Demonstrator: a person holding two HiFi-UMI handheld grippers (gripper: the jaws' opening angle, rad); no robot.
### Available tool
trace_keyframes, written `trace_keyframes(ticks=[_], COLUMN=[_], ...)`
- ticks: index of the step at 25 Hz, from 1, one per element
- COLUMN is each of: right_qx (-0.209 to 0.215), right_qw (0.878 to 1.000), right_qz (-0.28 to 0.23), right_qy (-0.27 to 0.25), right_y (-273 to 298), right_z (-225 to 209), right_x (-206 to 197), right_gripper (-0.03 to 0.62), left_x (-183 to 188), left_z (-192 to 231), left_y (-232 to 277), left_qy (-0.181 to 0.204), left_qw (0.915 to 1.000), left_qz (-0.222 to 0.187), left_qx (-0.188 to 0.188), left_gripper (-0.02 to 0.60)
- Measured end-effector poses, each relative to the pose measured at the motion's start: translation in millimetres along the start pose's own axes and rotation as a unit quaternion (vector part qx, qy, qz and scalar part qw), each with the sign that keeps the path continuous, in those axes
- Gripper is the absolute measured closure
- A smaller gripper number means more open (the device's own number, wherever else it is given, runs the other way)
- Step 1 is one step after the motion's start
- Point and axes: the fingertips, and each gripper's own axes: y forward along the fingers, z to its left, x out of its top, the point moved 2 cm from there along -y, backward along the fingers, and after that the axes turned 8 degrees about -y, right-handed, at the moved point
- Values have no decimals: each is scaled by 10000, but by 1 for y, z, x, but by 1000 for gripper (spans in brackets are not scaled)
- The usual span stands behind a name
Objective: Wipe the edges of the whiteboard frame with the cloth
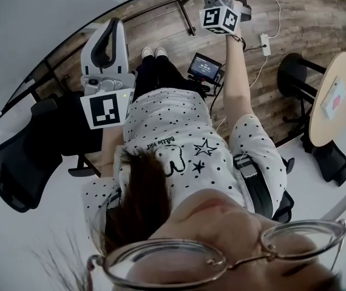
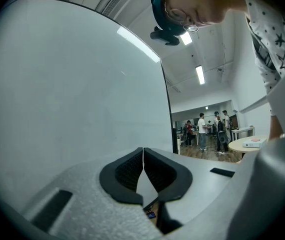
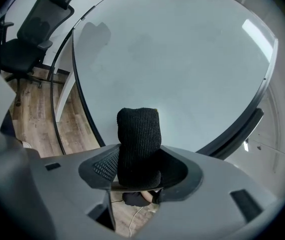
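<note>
Ahead of both grippers stands the whiteboard (image 3: 172, 59), its dark frame (image 3: 233, 131) rimming it thickly at 4 o'clock and more thinly at 9 o'clock in the right gripper view. Clamped between the jaws of the right gripper (image 3: 138, 171), the black knitted cloth (image 3: 138, 134) points its long axis toward 12 o'clock over bare board, so the nearer 9 o'clock edge probably calls for a sideways shift. Pressed together on nothing, the left gripper (image 2: 143, 156) faces the board with a frame edge at 3 o'clock.

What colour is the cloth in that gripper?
Black ribbed knitted cloth, clearest in the right gripper view.
</note>
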Motion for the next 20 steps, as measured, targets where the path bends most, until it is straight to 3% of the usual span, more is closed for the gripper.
trace_keyframes(ticks=[5,12,15,18,20], right_qx=[320,434,464,517,606], right_qw=[9988,9932,9821,9611,9504], right_qz=[105,-251,-628,-1096,-1424], right_qy=[367,1055,1716,2483,2699], right_y=[5,-26,-48,-75,-96], right_z=[24,23,16,5,-1], right_x=[-11,10,30,53,70], right_gripper=[365,364,364,362,362], left_x=[-6,-19,-22,-22,-22], left_z=[4,19,26,23,16], left_y=[-5,-30,-45,-54,-58], left_qy=[17,-32,-67,-75,-89], left_qw=[10000,9995,9984,9971,9962], left_qz=[4,76,31,-50,-71], left_qx=[11,307,561,753,858], left_gripper=[563,561,561,561,561])
